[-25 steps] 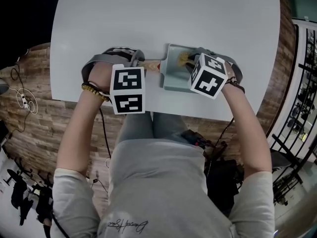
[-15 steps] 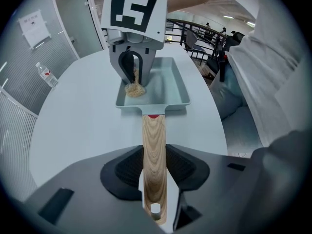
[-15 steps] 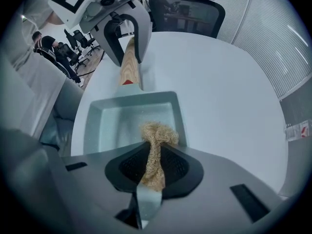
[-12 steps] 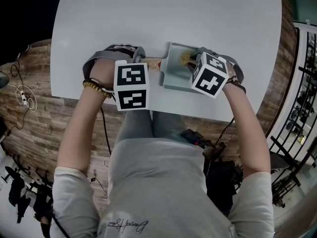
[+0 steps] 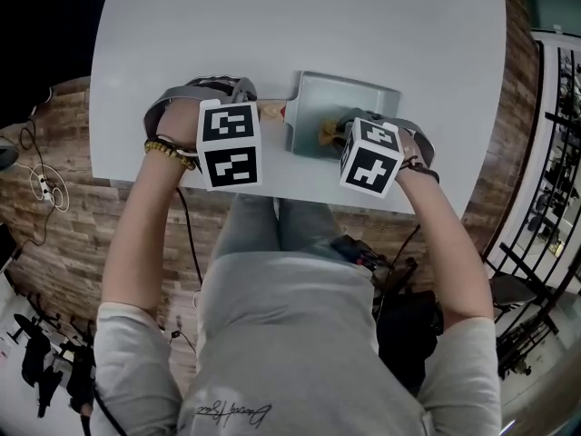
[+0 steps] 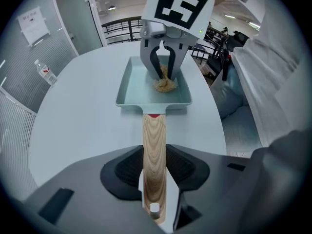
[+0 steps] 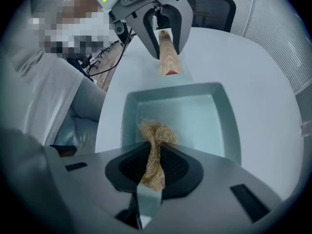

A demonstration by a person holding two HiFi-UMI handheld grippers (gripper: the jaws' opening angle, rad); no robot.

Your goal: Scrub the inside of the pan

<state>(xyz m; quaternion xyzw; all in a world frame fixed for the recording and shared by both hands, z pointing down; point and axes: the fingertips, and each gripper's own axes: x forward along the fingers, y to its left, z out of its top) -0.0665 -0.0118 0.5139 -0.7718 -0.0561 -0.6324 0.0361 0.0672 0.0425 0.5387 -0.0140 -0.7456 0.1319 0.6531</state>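
A pale teal rectangular pan point(image 5: 363, 94) lies on the white table point(image 5: 272, 25), its wooden handle point(image 5: 270, 112) pointing left. My left gripper point(image 6: 155, 177) is shut on that handle point(image 6: 154, 140) and points down at it. My right gripper point(image 7: 152, 169) is shut on a tan fibrous scrubber point(image 7: 155, 135), which rests on the pan's floor point(image 7: 195, 121) close to the near wall. In the left gripper view the scrubber point(image 6: 165, 84) sits under the right gripper's fingers point(image 6: 152, 62), inside the pan point(image 6: 136, 89).
The table's near edge point(image 5: 300, 203) runs just below both grippers, with the person's lap beyond it. A water bottle point(image 6: 46, 72) stands far off on the table. Chairs and cables lie on the wooden floor around.
The right gripper has drawn the scrubber across the pan floor from its far part toward the near wall. The left gripper has kept its hold on the handle.
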